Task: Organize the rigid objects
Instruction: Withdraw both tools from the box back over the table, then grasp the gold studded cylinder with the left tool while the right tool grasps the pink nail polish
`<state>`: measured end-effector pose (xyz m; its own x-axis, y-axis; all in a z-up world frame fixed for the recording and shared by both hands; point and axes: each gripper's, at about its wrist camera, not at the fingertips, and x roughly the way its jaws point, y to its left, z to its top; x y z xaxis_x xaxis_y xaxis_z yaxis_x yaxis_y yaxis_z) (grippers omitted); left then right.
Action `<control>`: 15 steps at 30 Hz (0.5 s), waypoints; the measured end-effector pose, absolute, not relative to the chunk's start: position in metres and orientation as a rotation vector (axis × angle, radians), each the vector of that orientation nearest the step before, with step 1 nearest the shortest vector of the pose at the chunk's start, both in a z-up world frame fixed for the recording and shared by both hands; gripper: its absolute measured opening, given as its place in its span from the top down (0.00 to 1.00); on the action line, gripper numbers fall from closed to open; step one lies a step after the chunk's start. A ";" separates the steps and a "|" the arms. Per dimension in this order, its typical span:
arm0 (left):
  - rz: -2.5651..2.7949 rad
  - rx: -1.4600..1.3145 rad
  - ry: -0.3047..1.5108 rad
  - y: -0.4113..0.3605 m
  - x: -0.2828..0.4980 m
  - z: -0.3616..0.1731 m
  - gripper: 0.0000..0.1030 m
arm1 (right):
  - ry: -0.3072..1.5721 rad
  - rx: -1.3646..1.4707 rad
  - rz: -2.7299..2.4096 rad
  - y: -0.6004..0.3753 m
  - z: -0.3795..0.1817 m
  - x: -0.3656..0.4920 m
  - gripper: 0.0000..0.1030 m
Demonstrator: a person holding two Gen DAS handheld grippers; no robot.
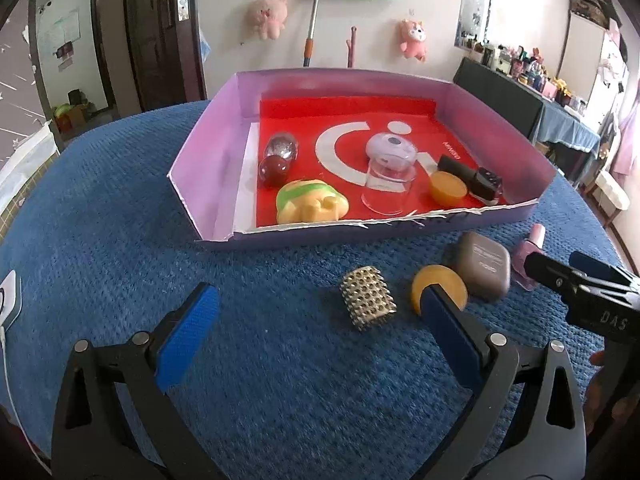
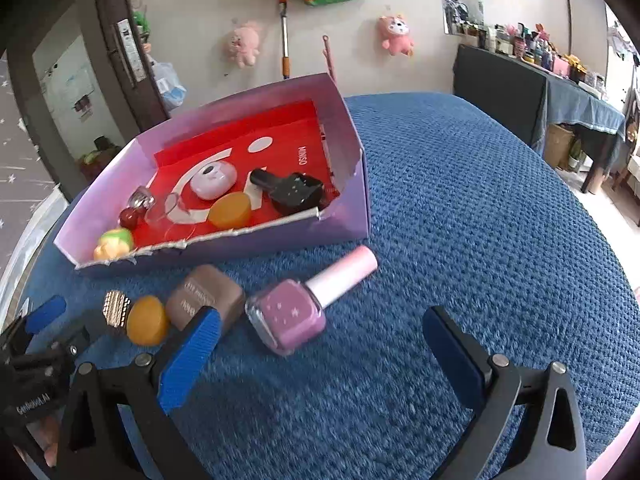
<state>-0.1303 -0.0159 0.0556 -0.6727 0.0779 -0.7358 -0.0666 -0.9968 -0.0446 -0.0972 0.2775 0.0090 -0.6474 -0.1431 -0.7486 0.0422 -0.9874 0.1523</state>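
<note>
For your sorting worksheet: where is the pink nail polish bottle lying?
The pink nail polish bottle lies on the blue cloth, right of the brown case.

Before you on the counter (image 1: 280, 360) sits the cardboard tray (image 1: 208, 168). In front of it runs a row (left to right): studded block (image 1: 367, 298), round disc (image 1: 438, 285), compact case (image 1: 482, 270), nail polish bottle (image 2: 304, 304). Inside the tray lie a clear cup (image 1: 388, 190) and another polish bottle (image 1: 480, 180).

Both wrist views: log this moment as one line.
left tool open, empty | right tool open, empty | on cloth: studded block, orange disc, brown case, pink polish bottle | rest in box
</note>
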 end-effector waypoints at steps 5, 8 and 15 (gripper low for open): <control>2.781 -1.281 -0.021 -0.019 -0.139 0.050 0.00 | -0.165 1.345 -2.804 0.274 0.005 -0.109 0.00; 2.769 -1.303 -0.017 -0.019 -0.141 0.047 0.00 | -0.179 1.410 -2.801 0.275 -0.001 -0.117 0.00; 2.755 -1.326 0.018 -0.014 -0.144 0.041 0.00 | -0.118 1.437 -2.801 0.273 -0.005 -0.114 0.00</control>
<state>-0.1436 -0.0137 0.0407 -0.6212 0.0701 -0.7805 -0.0805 -0.9964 -0.0255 -0.1145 0.2726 -0.0047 -0.5840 -0.0268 -0.8113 -0.0417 -0.9971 0.0630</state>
